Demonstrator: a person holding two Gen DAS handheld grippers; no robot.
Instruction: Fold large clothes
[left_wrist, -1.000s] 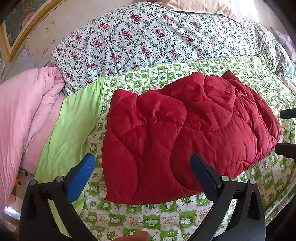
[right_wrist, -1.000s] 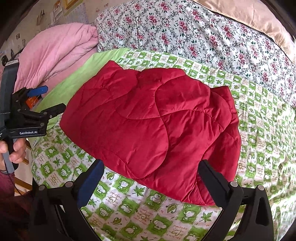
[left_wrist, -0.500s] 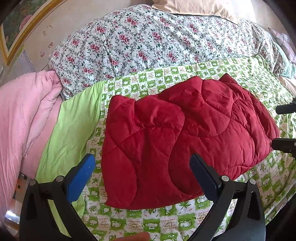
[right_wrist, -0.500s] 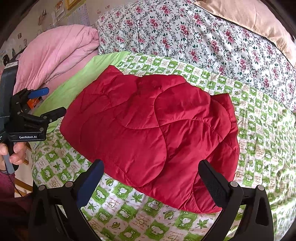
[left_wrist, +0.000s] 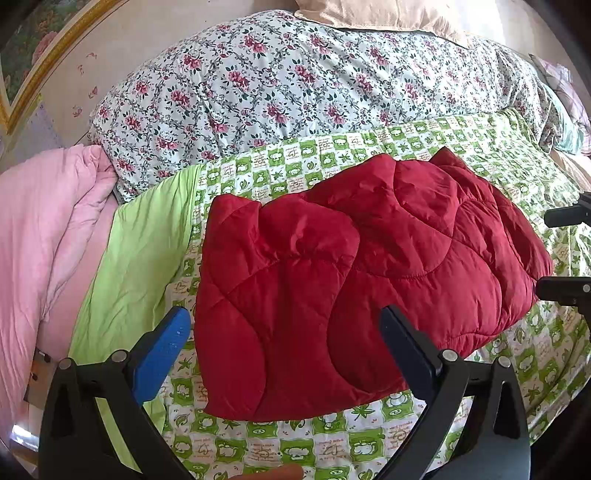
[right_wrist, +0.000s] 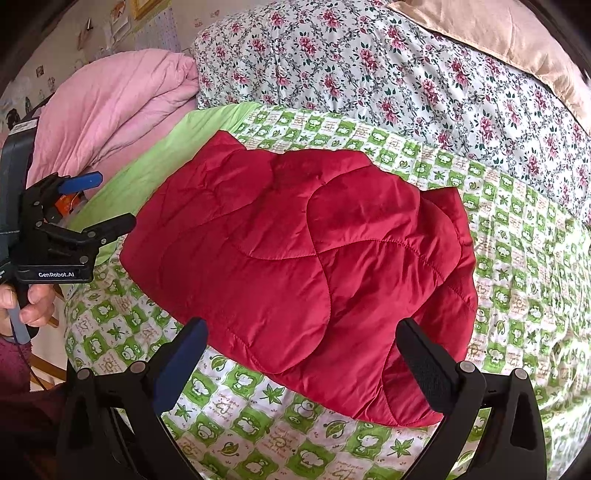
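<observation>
A red quilted jacket lies folded into a compact bundle on the green-checked bed cover. The left claw and right claw hover wide open and empty at its near edge. The folding looks nearly finished; any next move calls for gripping that near edge for a last fold.

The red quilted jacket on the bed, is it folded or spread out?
Folded. The red quilted jacket lies as a compact bundle, with a doubled layer at one end and no sleeves spread out.
</observation>
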